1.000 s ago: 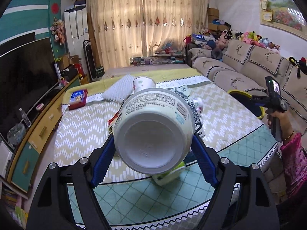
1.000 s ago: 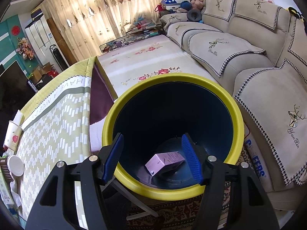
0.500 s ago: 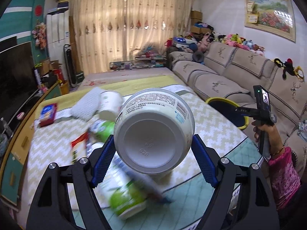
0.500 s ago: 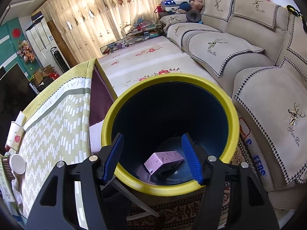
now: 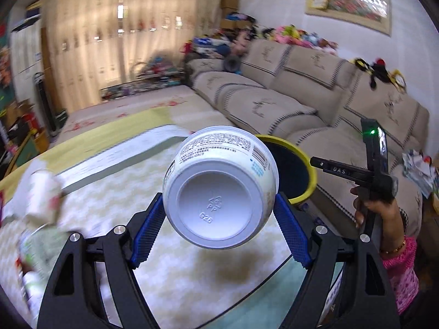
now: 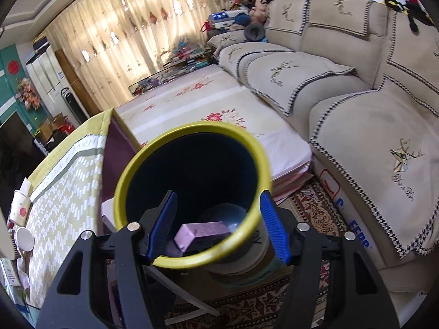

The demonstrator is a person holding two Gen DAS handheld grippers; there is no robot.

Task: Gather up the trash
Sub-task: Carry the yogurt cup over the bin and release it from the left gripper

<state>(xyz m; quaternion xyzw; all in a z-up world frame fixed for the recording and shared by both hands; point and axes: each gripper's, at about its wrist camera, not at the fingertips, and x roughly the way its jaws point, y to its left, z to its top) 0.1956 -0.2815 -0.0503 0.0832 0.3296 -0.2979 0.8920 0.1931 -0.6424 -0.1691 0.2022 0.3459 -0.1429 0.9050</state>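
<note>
My left gripper point(image 5: 219, 216) is shut on a white plastic tub point(image 5: 219, 189) with a printed label, held bottom toward the camera above the table, to the left of the bin. The dark blue bin with a yellow rim point(image 5: 296, 170) stands beyond the table's right edge. My right gripper point(image 6: 216, 219) is shut on the near rim of the bin point(image 6: 153, 164) and holds it tilted. A purple carton point(image 6: 201, 233) lies inside the bin. The right gripper also shows in the left wrist view point(image 5: 354, 172), held by a hand.
The table with a patterned green-and-white cloth point(image 5: 164, 260) carries a paper cup point(image 5: 41, 194) and other blurred trash at the left. A beige sofa point(image 6: 356, 109) stands to the right of the bin. A low flowered bed point(image 6: 205, 109) lies behind it.
My left gripper has swung right with the tub, toward the bin. My right gripper has tilted the bin, and the purple carton has slid toward the near side.
</note>
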